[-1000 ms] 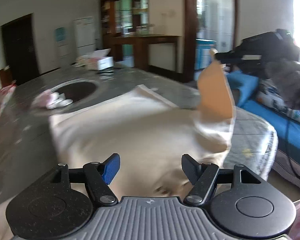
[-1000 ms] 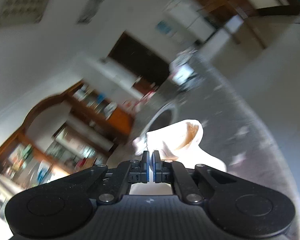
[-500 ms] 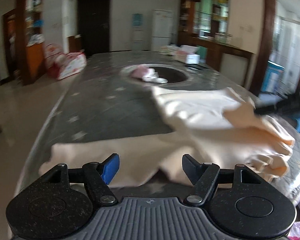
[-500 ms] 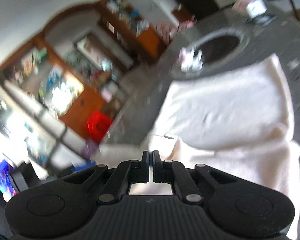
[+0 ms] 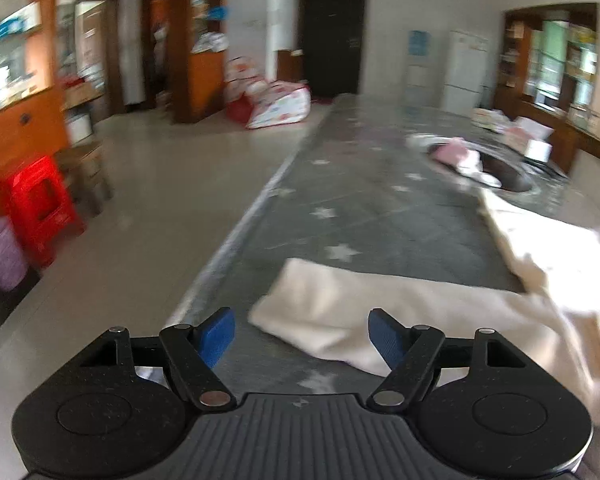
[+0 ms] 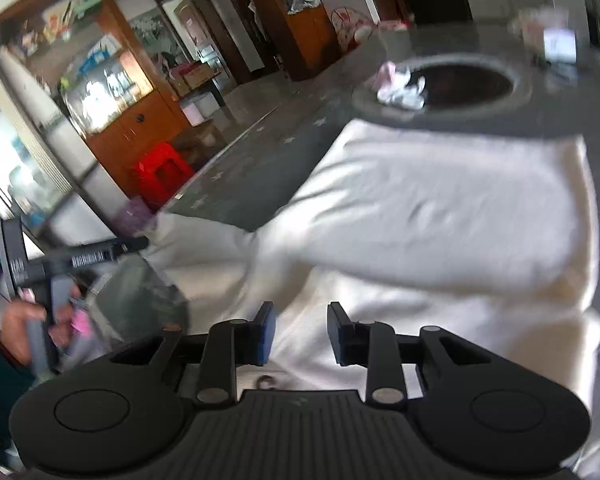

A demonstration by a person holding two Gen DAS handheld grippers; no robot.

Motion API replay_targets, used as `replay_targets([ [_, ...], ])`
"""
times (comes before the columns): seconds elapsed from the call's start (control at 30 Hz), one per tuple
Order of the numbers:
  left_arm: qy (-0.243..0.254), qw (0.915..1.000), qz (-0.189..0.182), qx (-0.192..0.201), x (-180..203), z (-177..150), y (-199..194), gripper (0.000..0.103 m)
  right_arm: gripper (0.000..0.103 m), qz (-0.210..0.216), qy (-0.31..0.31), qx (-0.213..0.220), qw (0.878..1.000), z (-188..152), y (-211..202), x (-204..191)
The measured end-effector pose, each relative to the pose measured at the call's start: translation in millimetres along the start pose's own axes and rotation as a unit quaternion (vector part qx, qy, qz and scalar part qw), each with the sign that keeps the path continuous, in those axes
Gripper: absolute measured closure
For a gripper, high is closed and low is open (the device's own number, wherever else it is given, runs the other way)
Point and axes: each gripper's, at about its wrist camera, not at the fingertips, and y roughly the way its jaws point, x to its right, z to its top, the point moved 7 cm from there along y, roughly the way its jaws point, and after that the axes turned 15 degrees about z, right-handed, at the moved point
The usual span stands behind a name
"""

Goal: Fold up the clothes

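Note:
A cream garment [image 6: 440, 216] lies spread on the grey star-patterned table [image 5: 372, 200]. In the left wrist view its sleeve [image 5: 340, 308] stretches toward the table's near left edge. My left gripper [image 5: 302, 334] is open and empty, hovering just before the sleeve end. My right gripper [image 6: 301, 332] is open and empty above the garment's near part. The left gripper [image 6: 112, 246] also shows in the right wrist view, by the sleeve at the left.
A round hole [image 6: 460, 84] in the table holds pink and white cloth [image 5: 458, 156]. A tissue box [image 5: 536, 144] stands beyond it. A red stool [image 5: 40, 204] and a purple bin [image 5: 0, 254] stand on the floor at the left.
My right gripper has opened and let go of the garment's corner, which now lies folded on the table. My left gripper has swung left toward the sleeve end.

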Motion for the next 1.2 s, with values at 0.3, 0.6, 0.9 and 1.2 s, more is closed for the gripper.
replay_targets([
  [0.3,-0.047,0.9987,0.007,-0.022,-10,2,21,0.085,0.062,-0.094,-0.098,-0.043,0.990,-12,-2,1],
  [0.6,-0.088,0.9960,-0.018,0.005,-18,27,10,0.096,0.057,-0.117,-0.133,-0.051,0.983,-19,9,6],
  [0.9,-0.066,0.9759,-0.195,0.073,54,75,-69,0.096,0.056,-0.126,-0.135,-0.020,0.983,-16,-7,2],
  [1.2,0.009,0.9214,-0.381,0.075,177,75,-141,0.096,0.056,-0.141,-0.110,0.016,0.984,-20,-41,11],
])
